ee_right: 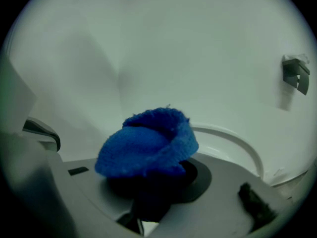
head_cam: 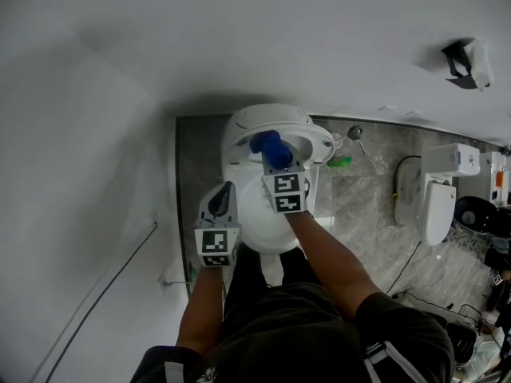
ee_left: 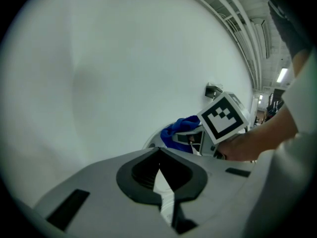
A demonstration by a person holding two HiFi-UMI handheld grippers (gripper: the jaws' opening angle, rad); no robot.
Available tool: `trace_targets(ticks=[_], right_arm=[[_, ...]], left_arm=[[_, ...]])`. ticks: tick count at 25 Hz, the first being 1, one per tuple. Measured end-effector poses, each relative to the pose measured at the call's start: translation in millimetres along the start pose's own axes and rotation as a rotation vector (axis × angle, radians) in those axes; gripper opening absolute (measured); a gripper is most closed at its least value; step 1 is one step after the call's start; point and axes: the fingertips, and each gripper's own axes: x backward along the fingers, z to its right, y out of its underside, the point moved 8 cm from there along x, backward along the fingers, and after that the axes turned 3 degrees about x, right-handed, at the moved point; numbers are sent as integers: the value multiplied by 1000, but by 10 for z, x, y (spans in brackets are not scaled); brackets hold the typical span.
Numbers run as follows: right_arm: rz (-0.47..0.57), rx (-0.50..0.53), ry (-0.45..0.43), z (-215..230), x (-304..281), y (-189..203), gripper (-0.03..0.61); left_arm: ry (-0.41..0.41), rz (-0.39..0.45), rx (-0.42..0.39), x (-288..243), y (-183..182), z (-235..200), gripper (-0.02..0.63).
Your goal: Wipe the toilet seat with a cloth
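right gripper [head_cam: 279,166] clamps blue cloth [ee_right: 148,145] above toilet [head_cam: 239,130] rear rim; left gripper [ee_left: 161,180] closed, empty.

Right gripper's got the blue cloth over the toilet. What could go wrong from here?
1. The blue cloth sits bunched in the right gripper; a wad wipes only a narrow strip of the toilet seat and may leave patches missed.
2. The left gripper, shut and empty, hangs close beside the seat's left edge; a wide sweep could knock into it.

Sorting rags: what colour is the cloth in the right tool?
Blue cloth; the right gripper view shows it best.
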Motion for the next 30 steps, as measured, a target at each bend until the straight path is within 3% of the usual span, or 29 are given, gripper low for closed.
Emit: trace_targets(ticks=[16,30], right_arm=[[53,-72,97,727,360,237,97],[-50,-137,173,1171,475,954,97]], left_arm=[[69,-35,-44,-185,82,360,9],[128,-68,-64,-391,273,674,9]])
